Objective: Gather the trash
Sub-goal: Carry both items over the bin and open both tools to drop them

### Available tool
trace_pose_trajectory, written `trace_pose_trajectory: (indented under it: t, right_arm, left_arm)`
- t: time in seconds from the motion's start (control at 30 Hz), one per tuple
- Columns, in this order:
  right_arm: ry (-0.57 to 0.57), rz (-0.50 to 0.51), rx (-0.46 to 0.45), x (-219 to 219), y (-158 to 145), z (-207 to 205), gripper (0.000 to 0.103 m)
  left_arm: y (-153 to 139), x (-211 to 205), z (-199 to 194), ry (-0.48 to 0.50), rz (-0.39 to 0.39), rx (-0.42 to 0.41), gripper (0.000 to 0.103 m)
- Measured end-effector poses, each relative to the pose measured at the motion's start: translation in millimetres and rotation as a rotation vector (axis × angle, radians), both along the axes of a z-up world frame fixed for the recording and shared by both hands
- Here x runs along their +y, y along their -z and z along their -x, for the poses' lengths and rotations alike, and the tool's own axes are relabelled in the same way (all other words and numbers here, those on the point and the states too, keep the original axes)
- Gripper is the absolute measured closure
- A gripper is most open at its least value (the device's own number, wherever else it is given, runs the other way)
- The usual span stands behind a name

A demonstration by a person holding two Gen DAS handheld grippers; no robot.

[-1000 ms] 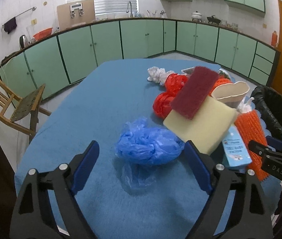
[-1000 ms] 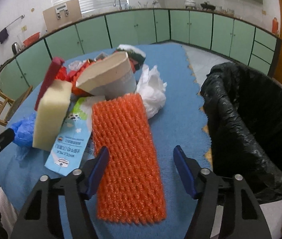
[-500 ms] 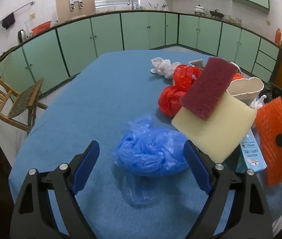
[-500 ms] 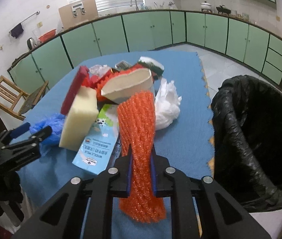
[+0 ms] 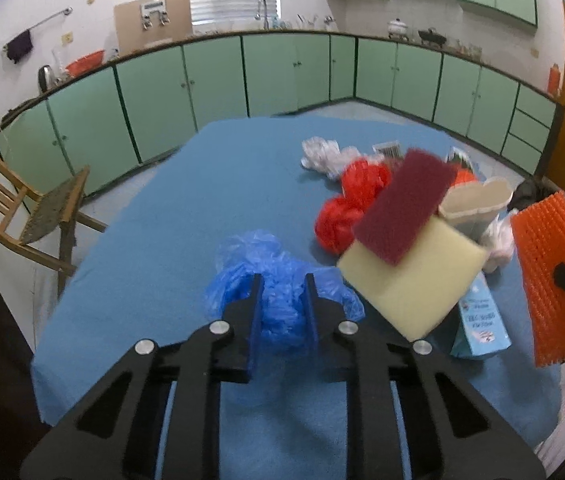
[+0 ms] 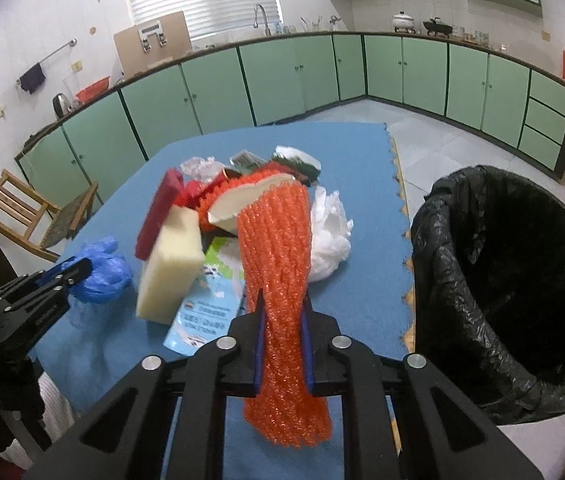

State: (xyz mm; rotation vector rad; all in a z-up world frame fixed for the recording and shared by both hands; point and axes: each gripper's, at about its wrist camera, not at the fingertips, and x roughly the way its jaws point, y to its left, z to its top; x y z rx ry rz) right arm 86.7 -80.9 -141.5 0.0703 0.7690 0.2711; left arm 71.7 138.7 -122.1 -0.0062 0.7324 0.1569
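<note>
My left gripper [image 5: 281, 288] is shut on a crumpled blue plastic bag [image 5: 282, 280] that lies on the blue table [image 5: 186, 208]. My right gripper [image 6: 282, 300] is shut on an orange foam net [image 6: 276, 240] and holds it lifted above the table, left of the black-lined bin [image 6: 518, 280]. The net also shows at the right in the left wrist view [image 5: 546, 272]. The blue bag and left gripper show at the left in the right wrist view [image 6: 98, 268].
A trash pile sits mid-table: a yellow sponge [image 5: 410, 280] with a maroon pad [image 5: 406, 204], a red bag [image 5: 346, 204], a white paper cup [image 5: 474, 204], a white bag [image 6: 330, 232], a light-blue carton [image 6: 206, 312]. A wooden chair [image 5: 14, 216] stands left.
My left gripper has closed on the blue bag. My right gripper closed on the orange net and lifted it off the table.
</note>
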Motion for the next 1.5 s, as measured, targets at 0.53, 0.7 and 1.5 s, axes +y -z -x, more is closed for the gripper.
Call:
trace_pose_trajectory:
  t: [0.53, 0.7, 1.5]
  right_arm:
    - [0.189, -0.051, -0.087, -85.0, -45.5, 2.5, 0.088]
    - [0.305, -0.039, -0.101, -142.2, -50.7, 3.2, 0.088]
    - [0.522, -0.033, -0.015, -276.4, -6.7, -21.9, 0.077]
  left_arm:
    - [-82.0, -86.5, -10.7, 0.215, 0.062, -0.129, 0.087]
    - [-81.2, -139.5, -31.0, 0.321, 0.076, -0.135, 0.087]
    - [-3.7, -345.4, -127.6, 0.637, 0.156, -0.015, 0.072]
